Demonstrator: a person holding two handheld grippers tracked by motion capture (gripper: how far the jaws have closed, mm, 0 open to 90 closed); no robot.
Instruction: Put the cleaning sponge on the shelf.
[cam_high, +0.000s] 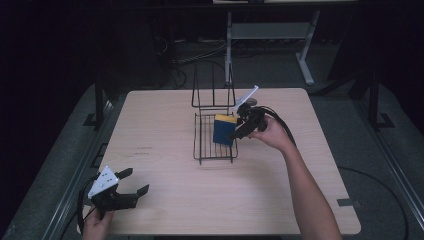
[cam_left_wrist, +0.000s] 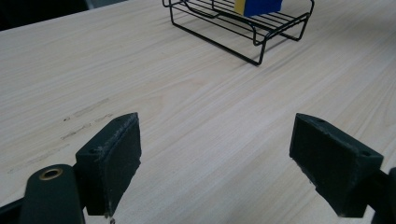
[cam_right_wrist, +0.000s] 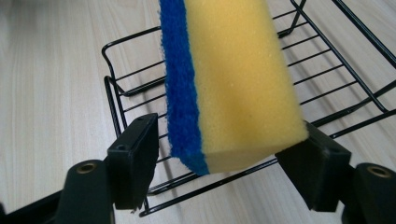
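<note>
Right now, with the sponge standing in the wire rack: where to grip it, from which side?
Grip the sponge across its thickness, one jaw on the blue scrub face, one on the yellow face, coming from the right gripper side. It stands on edge in the wire rack, so both faces look reachable.

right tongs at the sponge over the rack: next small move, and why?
Probably close the right tongs on the yellow and blue sponge. In the right gripper view the sponge stands between the jaws above the black wire rack; there is a gap at the left jaw, so it does not look clamped. The left tongs sit open, far off.
</note>
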